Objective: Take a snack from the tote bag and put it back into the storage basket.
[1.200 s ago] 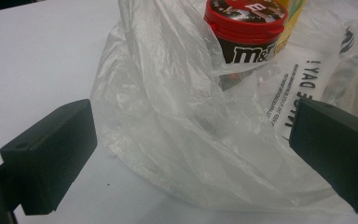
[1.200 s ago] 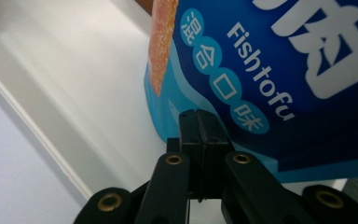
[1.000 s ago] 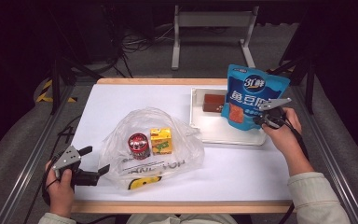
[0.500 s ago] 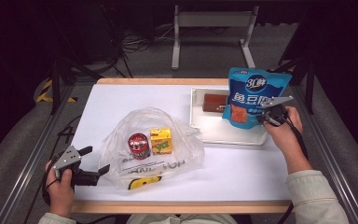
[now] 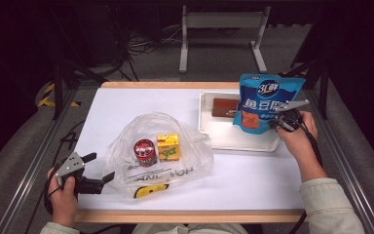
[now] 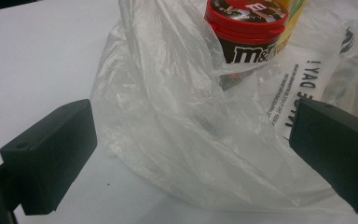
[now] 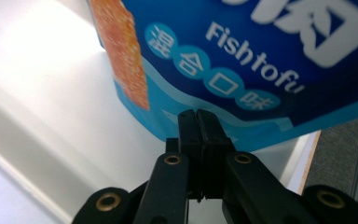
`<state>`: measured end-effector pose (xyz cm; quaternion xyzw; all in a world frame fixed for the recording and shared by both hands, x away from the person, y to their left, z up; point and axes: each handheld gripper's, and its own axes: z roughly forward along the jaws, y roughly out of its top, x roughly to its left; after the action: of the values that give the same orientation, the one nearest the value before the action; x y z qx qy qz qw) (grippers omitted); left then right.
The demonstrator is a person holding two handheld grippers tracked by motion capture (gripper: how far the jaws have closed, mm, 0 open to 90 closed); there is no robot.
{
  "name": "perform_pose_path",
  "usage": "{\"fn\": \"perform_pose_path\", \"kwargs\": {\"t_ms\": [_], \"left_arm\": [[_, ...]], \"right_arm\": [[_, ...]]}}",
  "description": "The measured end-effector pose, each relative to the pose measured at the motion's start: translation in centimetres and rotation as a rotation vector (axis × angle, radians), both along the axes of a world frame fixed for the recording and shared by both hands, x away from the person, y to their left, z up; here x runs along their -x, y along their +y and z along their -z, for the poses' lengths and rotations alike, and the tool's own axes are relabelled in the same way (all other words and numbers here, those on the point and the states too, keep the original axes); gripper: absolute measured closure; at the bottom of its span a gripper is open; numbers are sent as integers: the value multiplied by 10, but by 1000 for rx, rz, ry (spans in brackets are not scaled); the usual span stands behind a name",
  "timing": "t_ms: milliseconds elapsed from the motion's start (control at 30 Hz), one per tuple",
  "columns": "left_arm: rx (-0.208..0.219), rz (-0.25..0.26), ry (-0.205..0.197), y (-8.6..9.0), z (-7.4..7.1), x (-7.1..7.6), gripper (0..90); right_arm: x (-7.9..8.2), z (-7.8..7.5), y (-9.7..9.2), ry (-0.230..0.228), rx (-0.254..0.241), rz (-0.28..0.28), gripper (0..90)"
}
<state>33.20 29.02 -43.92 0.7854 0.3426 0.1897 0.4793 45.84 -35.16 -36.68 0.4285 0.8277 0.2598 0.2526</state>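
At the near left of the table the left gripper (image 5: 93,170) rests with its jaws wide apart, their tips just at the near-left edge of a clear plastic bag (image 5: 158,155) that spreads away ahead of it; inside the bag, beyond the jaws, stand a red-lidded M&M's tub (image 6: 246,29) and, just past it, a yellow carton (image 5: 168,147). Far to its right, the right gripper (image 5: 278,117) has its jaws pressed together on the lower edge of a blue fish tofu pouch (image 5: 265,100), holding it upright above a white tray (image 5: 238,141), with a brown bar (image 5: 224,107) lying in the tray beyond the pouch.
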Motion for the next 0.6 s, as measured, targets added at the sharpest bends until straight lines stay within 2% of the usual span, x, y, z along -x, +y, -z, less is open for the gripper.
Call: {"fn": "perform_pose_path", "kwargs": {"t_ms": [333, 467, 533, 600], "left_arm": [[5, -3, 1, 1, 0, 0, 13], [6, -3, -1, 0, 0, 0, 13], [8, -4, 0, 1, 0, 0, 13], [11, -6, -1, 1, 0, -1, 13]], "right_arm": [[17, -23, 16, -57, -84, -80, 833], [20, -30, 23, -74, -111, -106, 774], [24, -36, 30, -89, -147, -127, 681], [27, -41, 34, -101, -155, -140, 635]]}}
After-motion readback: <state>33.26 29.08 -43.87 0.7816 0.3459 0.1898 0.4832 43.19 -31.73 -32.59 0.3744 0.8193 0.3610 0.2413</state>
